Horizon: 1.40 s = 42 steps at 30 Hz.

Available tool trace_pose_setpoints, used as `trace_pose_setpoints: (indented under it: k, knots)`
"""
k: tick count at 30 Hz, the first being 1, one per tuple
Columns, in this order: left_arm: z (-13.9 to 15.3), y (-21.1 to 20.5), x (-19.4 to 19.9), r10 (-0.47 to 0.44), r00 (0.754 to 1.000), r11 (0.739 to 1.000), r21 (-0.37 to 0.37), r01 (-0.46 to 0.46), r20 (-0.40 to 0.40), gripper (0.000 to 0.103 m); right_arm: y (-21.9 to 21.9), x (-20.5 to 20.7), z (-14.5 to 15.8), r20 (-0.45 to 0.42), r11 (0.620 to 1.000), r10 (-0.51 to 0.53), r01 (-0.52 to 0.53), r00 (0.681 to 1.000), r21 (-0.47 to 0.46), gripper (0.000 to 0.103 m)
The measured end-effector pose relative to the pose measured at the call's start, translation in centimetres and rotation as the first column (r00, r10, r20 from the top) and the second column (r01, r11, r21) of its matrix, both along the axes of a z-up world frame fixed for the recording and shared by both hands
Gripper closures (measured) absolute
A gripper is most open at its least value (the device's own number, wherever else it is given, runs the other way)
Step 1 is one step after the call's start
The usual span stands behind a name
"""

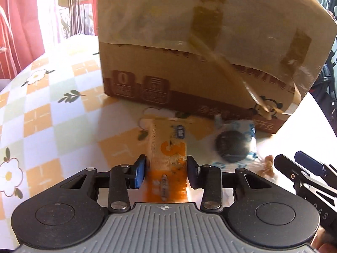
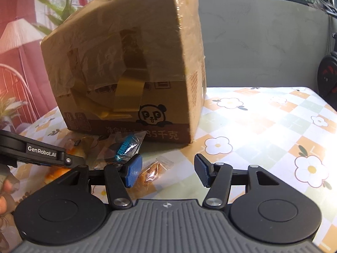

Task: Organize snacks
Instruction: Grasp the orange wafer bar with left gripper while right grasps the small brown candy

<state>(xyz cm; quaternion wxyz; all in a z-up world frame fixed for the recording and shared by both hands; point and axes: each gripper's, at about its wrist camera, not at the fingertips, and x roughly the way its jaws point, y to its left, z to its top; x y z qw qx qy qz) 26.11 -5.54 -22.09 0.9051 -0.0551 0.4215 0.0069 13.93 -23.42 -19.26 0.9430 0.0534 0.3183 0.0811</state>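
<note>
Now my left claw [image 1: 166,169] pinches the long orange snack packet [image 1: 168,147] across its width for lifting. My right claw [image 2: 168,169] hovers half-open and empty beside the small amber wrapped candy [image 2: 152,171], ready.

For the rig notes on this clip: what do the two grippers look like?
Both look alike. The left gripper and right gripper each have a grey ribbed body, two round black discs, black linkage arms with silver pivot pins, and blue ribbed pads. A small cross-circle mark sits mid-body. The left gripper's side reads GenRobot.AI in white. No cables or sleeves show.
</note>
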Motion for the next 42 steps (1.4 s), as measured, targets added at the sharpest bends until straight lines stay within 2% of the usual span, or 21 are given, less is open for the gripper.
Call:
trace_pose_setpoints:
  k: [5, 13, 18, 20, 21, 23, 26, 30, 36, 39, 42]
  knots:
    - [-0.2, 0.2, -0.6, 0.002, 1.000, 0.999, 0.036, -0.003, 0.014, 0.060, 0.6, 0.3, -0.2, -0.021, 0.999, 0.022, -0.023, 1.000, -0.025, 0.045]
    - [0.1, 1.1, -0.9, 0.023, 0.999, 0.999, 0.028, -0.024, 0.027, 0.060, 1.7, 0.8, -0.6, -0.064, 0.994, 0.081, -0.085, 0.995, -0.069, 0.054]
    - [0.0, 0.9, -1.1, 0.008, 0.999, 0.999, 0.049, -0.009, 0.033, 0.060, 2.5, 1.1, -0.9, -0.082, 0.989, 0.082, -0.092, 0.993, -0.115, 0.054]
    - [0.0, 1.0, -1.1, -0.003, 0.999, 0.999, 0.053, 0.001, 0.034, 0.060, 2.6, 1.0, -0.8, -0.078, 0.988, 0.078, -0.088, 0.994, -0.127, 0.057]
    - [0.0, 0.9, -1.2, -0.010, 0.999, 0.998, 0.058, 0.007, 0.035, 0.060, 2.7, 0.9, -0.8, -0.075, 0.988, 0.077, -0.087, 0.994, -0.132, 0.063]
    - [0.0, 0.9, -1.4, -0.017, 0.999, 0.998, 0.060, 0.014, 0.042, 0.060, 2.8, 0.9, -0.8, -0.071, 0.986, 0.073, -0.083, 0.995, -0.143, 0.064]
    - [0.0, 0.9, -1.7, -0.018, 0.999, 0.998, 0.059, 0.015, 0.050, 0.060, 2.2, 1.2, -0.5, -0.067, 0.991, 0.070, -0.077, 0.995, -0.111, 0.064]
    - [0.2, 1.7, -1.6, 0.008, 0.999, 1.000, 0.003, -0.008, 0.037, 0.060, 0.4, 2.7, -0.4, -0.144, 1.000, 0.019, -0.017, 0.989, 0.020, 0.063]
    - [0.2, 2.6, -1.8, 0.013, 0.999, 0.999, -0.046, -0.011, 0.039, 0.060, 0.6, 4.3, 0.2, -0.168, 0.998, -0.006, 0.017, 0.986, 0.063, 0.063]
    - [0.2, 3.2, -2.0, 0.020, 0.999, 0.997, -0.078, -0.017, 0.043, 0.060, 1.7, 4.8, -0.4, -0.171, 1.000, -0.015, 0.019, 0.985, 0.023, 0.063]
    - [0.1, 4.1, -1.9, 0.030, 0.999, 0.991, -0.133, -0.025, 0.041, 0.060, 2.9, 3.9, -1.1, -0.099, 0.998, -0.020, 0.014, 0.995, -0.060, 0.065]
